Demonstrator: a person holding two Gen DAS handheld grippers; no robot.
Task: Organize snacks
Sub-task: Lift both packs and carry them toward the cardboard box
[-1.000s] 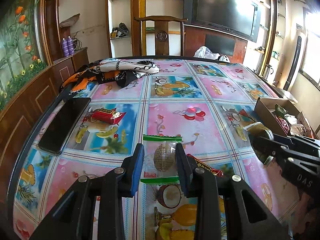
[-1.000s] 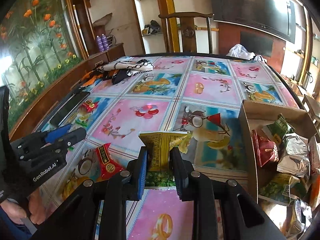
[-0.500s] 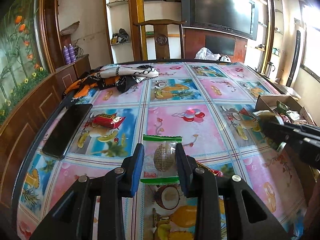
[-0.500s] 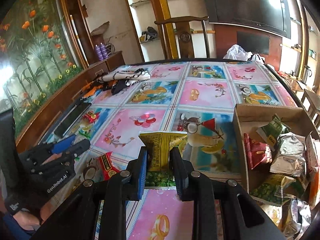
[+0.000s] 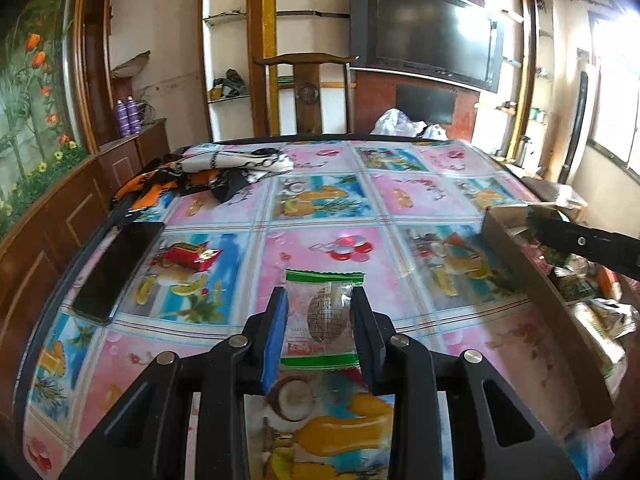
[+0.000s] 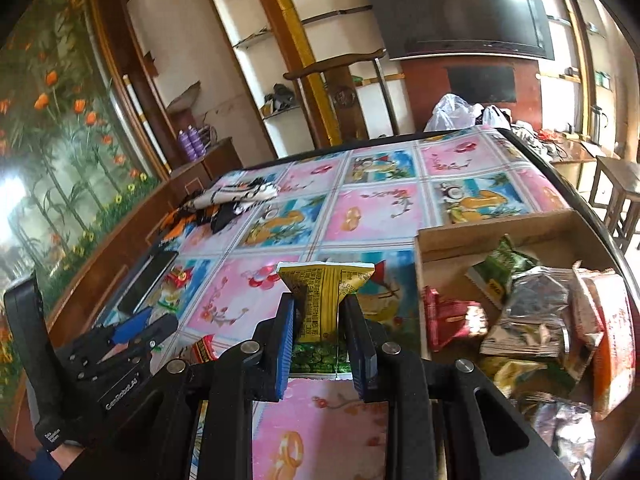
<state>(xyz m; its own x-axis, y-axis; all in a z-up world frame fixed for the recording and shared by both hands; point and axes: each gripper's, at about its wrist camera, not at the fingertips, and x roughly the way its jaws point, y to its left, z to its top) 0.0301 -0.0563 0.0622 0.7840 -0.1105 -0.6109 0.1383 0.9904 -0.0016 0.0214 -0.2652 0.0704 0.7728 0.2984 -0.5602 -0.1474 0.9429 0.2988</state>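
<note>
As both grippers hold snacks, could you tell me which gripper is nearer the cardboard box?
Right. The right gripper is beside the box's left wall; the left gripper is farther left.

Ahead of my left jaws the desk (image 5: 400,208) lies bare up to the cloth heap (image 5: 208,172) at the far left. A phone (image 5: 116,268) and red packet (image 5: 188,256) lie left. Right of my right jaws the box (image 6: 480,232) wall rises, packets (image 6: 532,320) crowding inside.

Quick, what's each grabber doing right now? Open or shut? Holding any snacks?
Left gripper: shut on the clear packet with green ends.
Right gripper: shut on the yellow packet.
</note>
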